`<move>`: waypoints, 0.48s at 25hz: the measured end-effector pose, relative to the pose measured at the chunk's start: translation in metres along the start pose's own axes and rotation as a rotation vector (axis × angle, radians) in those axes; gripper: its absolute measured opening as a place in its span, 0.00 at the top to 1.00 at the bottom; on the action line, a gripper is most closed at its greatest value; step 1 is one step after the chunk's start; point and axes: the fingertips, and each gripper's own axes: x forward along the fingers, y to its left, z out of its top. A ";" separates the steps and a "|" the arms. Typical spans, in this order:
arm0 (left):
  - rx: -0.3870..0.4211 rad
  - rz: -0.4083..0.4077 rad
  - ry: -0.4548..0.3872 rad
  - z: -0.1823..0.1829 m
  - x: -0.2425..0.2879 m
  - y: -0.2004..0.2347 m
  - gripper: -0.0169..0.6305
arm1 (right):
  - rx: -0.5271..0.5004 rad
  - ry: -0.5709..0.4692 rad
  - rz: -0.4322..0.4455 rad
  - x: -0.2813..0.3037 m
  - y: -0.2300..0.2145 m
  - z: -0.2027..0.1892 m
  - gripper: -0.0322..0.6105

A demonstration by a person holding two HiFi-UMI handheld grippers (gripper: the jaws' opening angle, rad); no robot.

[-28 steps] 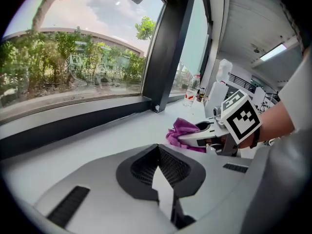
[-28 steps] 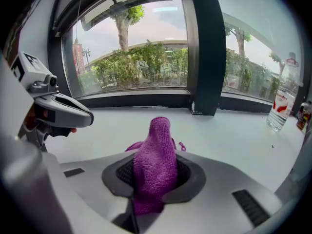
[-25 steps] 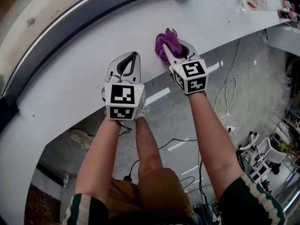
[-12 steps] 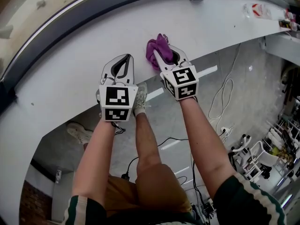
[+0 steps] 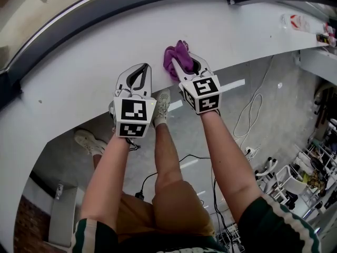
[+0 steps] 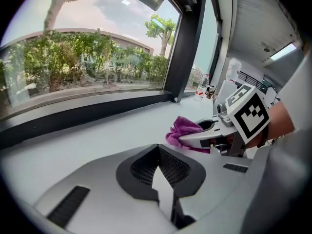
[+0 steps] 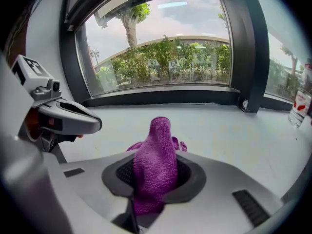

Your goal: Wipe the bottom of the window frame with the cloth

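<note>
A purple cloth (image 5: 176, 58) (image 7: 155, 167) (image 6: 186, 131) is bunched between the jaws of my right gripper (image 5: 185, 63) (image 7: 146, 199), which is shut on it. The cloth rests on the white window sill (image 5: 95, 62), well short of the dark bottom rail of the window frame (image 5: 105, 7) (image 7: 165, 98). My left gripper (image 5: 138, 74) (image 6: 163, 177) sits beside it on the left, over the sill, shut with nothing between its jaws.
A dark vertical frame post (image 7: 241, 48) stands at the right of the pane. A bottle (image 7: 300, 104) and small items (image 5: 297, 21) sit far right on the sill. Below the sill's edge are floor, cables (image 5: 250, 115) and the person's legs.
Both grippers and the cloth have slid a little leftward along the sill. The jaws stayed as they were.
</note>
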 end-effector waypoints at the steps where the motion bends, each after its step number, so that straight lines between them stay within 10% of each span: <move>1: -0.007 0.004 0.000 -0.002 -0.004 0.002 0.96 | -0.002 0.003 0.005 0.001 0.005 0.000 0.78; 12: -0.055 0.058 -0.008 -0.017 -0.039 0.032 0.96 | -0.004 0.028 0.034 0.013 0.054 0.001 0.78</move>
